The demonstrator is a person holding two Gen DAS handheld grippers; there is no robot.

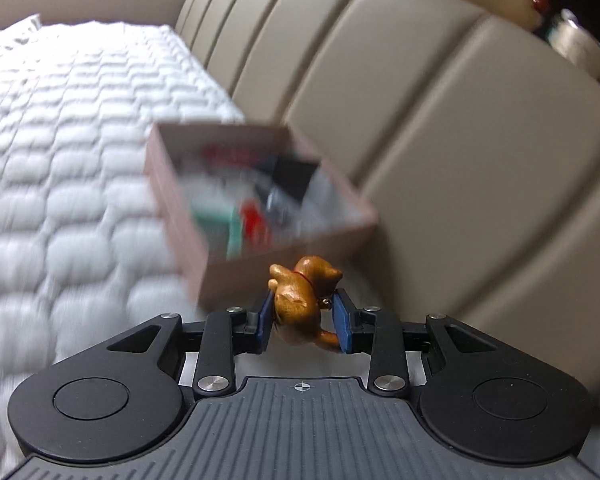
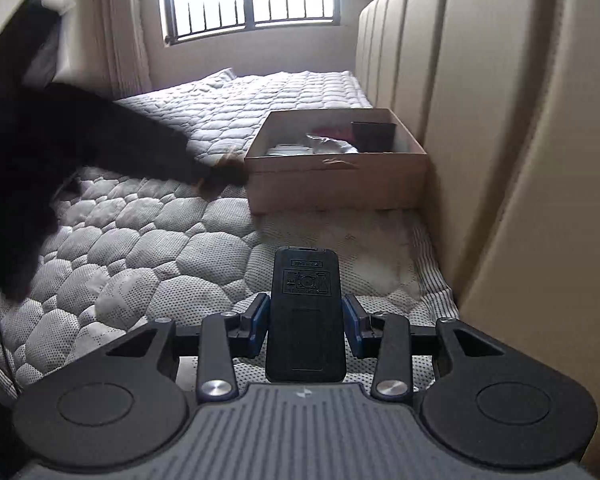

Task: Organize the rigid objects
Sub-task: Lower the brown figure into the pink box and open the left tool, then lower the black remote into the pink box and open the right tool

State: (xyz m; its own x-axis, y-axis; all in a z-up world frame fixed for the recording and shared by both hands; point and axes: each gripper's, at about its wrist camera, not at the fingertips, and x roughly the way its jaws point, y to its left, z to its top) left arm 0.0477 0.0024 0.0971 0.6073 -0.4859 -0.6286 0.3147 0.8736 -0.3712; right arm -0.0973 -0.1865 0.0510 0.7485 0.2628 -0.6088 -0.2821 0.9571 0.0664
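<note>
My left gripper (image 1: pixel 303 322) and my right gripper (image 2: pixel 306 330) look the same. Each has a grey ribbed plate at the base, with a small round crosshair mark in the middle of its front edge. On both sides of the plate sits a round black housing with a flat disc on top. Black link bars go forward from there, joined by shiny silver screws. The fingers end in dark blue pads (image 1: pixel 265 322). In the right wrist view my other arm wears a black sleeve (image 2: pixel 80 140), blurred
</note>
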